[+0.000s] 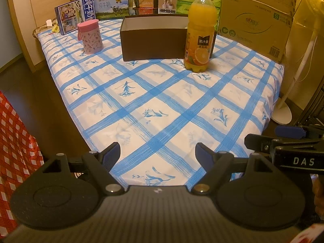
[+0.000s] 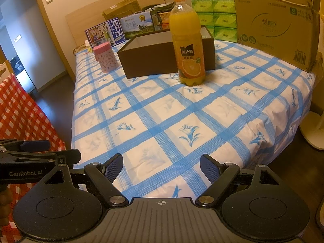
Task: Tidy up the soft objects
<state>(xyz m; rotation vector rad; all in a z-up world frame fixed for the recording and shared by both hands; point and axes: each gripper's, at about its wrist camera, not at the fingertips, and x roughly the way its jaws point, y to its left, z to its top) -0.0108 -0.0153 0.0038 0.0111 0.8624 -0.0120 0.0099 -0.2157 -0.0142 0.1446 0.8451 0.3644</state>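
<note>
An open dark brown box stands at the far middle of the blue-checked tablecloth; it also shows in the right wrist view. Its inside is mostly hidden. Green tissue packs are stacked behind it. My left gripper is open and empty over the near table edge. My right gripper is open and empty beside it, also at the near edge; part of it shows in the left wrist view. The left gripper shows in the right wrist view.
An orange juice bottle stands in front of the box's right end. A pink cup stands left of the box. Milk cartons and a big cardboard carton line the back. A red checked cloth hangs at left. A white fan stand is right.
</note>
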